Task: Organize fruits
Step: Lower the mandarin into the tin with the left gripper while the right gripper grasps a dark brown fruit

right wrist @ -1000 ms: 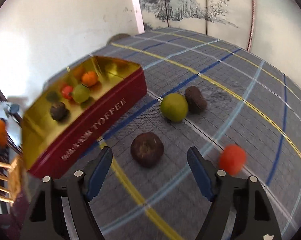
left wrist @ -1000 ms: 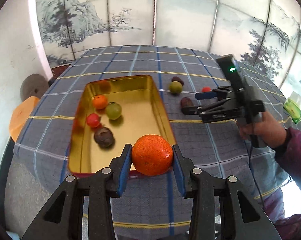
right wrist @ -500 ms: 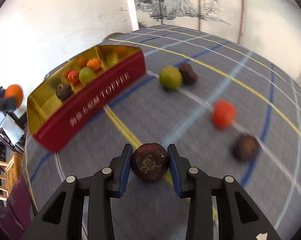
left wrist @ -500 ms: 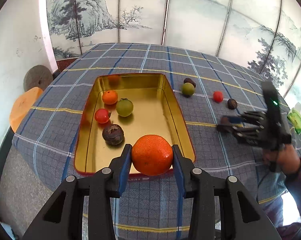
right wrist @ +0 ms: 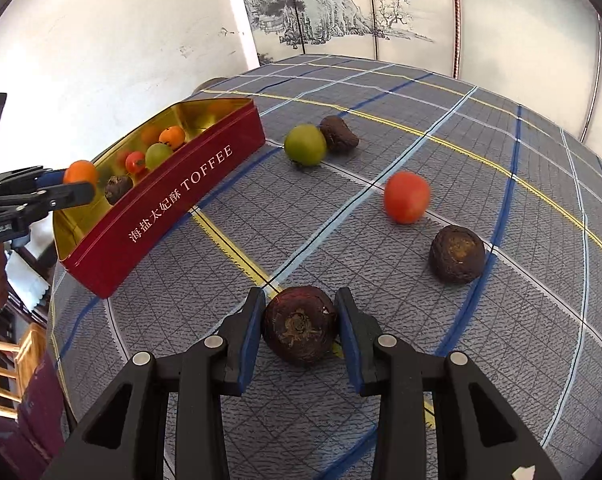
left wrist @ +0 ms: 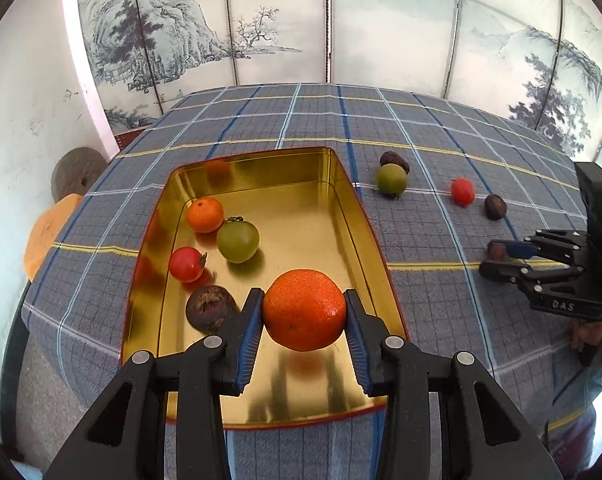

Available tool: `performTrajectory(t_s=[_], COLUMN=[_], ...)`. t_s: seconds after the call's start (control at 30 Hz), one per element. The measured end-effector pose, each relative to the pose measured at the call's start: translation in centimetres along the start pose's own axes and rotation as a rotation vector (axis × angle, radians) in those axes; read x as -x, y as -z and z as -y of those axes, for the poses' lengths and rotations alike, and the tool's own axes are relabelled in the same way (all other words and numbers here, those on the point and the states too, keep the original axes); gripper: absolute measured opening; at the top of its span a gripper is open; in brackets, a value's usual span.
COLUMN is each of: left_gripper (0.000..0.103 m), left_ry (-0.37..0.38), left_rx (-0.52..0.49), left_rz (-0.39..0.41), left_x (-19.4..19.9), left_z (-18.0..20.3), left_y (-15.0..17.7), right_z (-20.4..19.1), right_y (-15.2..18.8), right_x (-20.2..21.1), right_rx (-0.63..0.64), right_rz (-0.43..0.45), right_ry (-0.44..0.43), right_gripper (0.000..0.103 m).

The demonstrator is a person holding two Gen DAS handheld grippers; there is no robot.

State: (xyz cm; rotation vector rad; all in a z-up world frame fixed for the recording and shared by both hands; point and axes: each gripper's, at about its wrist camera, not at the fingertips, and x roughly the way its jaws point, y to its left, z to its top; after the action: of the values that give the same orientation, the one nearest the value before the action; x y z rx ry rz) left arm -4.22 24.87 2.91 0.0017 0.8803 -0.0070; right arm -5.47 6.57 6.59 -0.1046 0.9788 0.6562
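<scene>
My left gripper (left wrist: 304, 320) is shut on a large orange (left wrist: 304, 309), held over the near end of the gold tin (left wrist: 301, 208). Inside the tin lie a small orange (left wrist: 205, 214), a green fruit (left wrist: 238, 240), a red tomato (left wrist: 186, 264) and a dark brown fruit (left wrist: 211, 308). My right gripper (right wrist: 299, 326) is shut on another dark brown fruit (right wrist: 299, 324), just above the checked cloth. Loose on the cloth are a green fruit (right wrist: 305, 145), a dark fruit (right wrist: 338, 133) behind it, a red tomato (right wrist: 406, 197) and a brown fruit (right wrist: 457, 254).
The tin's red side (right wrist: 169, 204) reads TOFFEE in the right wrist view. A painted folding screen (left wrist: 341, 20) stands behind the table. An orange stool (left wrist: 49, 232) and a round grey stone (left wrist: 77, 168) sit off the table's left edge. A wooden chair (right wrist: 9, 364) stands beside the table.
My right gripper closed on the dark brown fruit and drew back from the tin, lifting it off the cloth. My left gripper carried the orange forward over the tin's near end.
</scene>
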Motion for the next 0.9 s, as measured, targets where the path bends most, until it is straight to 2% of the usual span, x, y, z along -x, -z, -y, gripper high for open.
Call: performTrajectory(t_s=[0.7,0.9], left_gripper=[0.041,0.041], left_ry=[-0.040,-0.075], left_rx=[-0.019,-0.037], left_rz=[-0.019,-0.014], left_x=[-3.3,-4.0], left_z=[0.2,0.4], left_y=[-1.5,-1.6], right_z=[0.0,-0.1], right_y=[0.0,0.0], right_x=[-0.1,-0.1], right_rx=[-0.003,-0.004], right_rz=[0.000,0.000], right_ry=[-0.003,-0.003], right_gripper=[0.033,0.034])
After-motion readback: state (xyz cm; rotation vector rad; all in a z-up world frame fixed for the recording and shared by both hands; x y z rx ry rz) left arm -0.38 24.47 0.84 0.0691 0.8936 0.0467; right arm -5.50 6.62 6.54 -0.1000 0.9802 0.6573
